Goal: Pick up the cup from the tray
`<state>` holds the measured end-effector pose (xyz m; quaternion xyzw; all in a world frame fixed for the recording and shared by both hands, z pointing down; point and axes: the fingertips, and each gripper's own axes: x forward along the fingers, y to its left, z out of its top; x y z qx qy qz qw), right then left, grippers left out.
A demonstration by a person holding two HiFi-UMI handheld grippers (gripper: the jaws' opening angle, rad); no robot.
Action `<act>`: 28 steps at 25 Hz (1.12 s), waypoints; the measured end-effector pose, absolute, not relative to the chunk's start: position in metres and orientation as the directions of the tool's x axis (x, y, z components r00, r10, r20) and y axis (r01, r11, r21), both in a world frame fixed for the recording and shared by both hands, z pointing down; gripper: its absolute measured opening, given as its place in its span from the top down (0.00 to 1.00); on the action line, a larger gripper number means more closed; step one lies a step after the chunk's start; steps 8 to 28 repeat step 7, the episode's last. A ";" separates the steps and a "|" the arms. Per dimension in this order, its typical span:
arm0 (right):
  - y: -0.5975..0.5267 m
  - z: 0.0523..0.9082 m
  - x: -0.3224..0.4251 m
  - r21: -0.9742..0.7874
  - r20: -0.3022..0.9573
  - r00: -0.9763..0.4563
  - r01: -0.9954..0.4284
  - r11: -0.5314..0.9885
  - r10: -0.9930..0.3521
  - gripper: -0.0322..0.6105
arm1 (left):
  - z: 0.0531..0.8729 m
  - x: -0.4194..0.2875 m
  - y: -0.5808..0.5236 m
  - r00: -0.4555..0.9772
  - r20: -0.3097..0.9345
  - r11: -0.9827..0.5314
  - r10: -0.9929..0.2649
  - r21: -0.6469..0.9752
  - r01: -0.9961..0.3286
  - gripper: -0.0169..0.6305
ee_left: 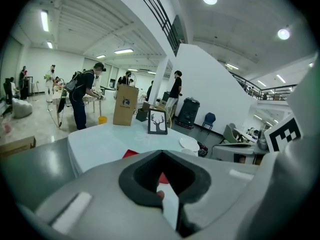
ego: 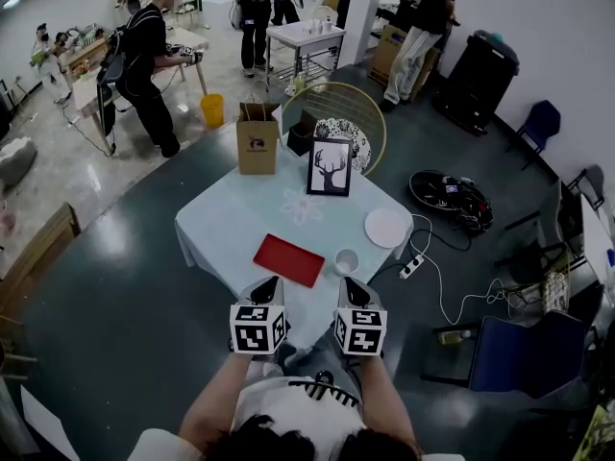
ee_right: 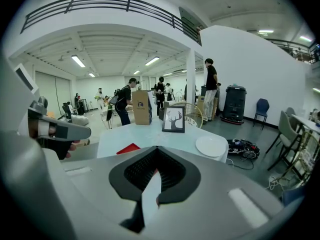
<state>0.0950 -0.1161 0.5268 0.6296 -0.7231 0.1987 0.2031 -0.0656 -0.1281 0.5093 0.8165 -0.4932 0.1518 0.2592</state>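
Note:
A small white cup (ego: 346,260) stands on the pale tablecloth just right of the flat red tray (ego: 288,259), not on it. Both grippers hover side by side over the table's near edge. My left gripper (ego: 267,288) points at the tray's near end, and my right gripper (ego: 352,290) sits just short of the cup. Each is shut with nothing held. The left gripper view shows the tray (ee_left: 131,153) and the cup's rim (ee_left: 189,152) past its jaws. In the right gripper view I see the tray (ee_right: 128,148), but the jaws hide the cup.
A white plate (ego: 387,227) lies right of the cup. A framed deer picture (ego: 329,168) and a brown paper bag (ego: 257,138) stand at the table's far side. A power strip (ego: 411,267) and cables lie on the floor to the right. People stand in the background.

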 end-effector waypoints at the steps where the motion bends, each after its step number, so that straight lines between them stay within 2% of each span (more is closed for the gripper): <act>1: -0.117 0.527 0.094 -0.031 0.544 -0.127 -0.991 0.132 -0.829 0.91 | 0.511 -0.066 -0.127 0.465 0.509 -0.377 -0.724 0.273 -0.885 0.97; 28: -0.120 0.527 0.096 -0.028 0.547 -0.127 -0.991 0.133 -0.828 0.91 | 0.516 -0.065 -0.126 0.469 0.517 -0.379 -0.717 0.275 -0.883 0.97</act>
